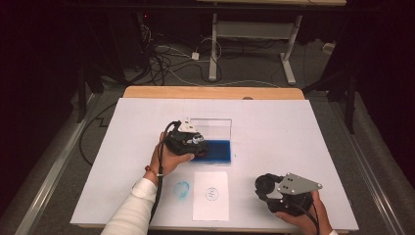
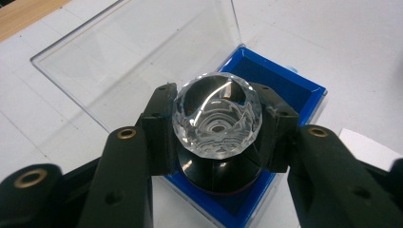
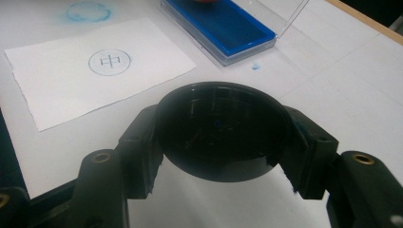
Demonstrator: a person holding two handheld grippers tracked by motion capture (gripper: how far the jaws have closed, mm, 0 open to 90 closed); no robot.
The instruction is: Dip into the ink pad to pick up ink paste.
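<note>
Right gripper (image 1: pixel 274 191): closest thing to me in the high view, bottom right corner, jaws clamped on a round black cap (image 3: pixel 222 130) that I see up close in the right gripper view.
Table (image 1: pixel 303 147): white top, wooden edge at the far side, biggest thing here.
Ink pad box (image 1: pixel 218 149): blue tray mid-table with its clear lid (image 2: pixel 119 61) standing open behind it.
Paper (image 1: pixel 211 195): white slip just in front of the box, round blue stamp mark (image 3: pixel 109 61) on it with a character inside.
Left gripper (image 1: pixel 195 147): over the near-left end of the blue tray, jaws squeezed on the stamp.
Stamp (image 2: pixel 217 121): clear faceted knob on a black body, held upright over the tray; can't tell if it's touching the ink.
Blue smudge (image 1: pixel 182 189): on the table just left of the paper.
</note>
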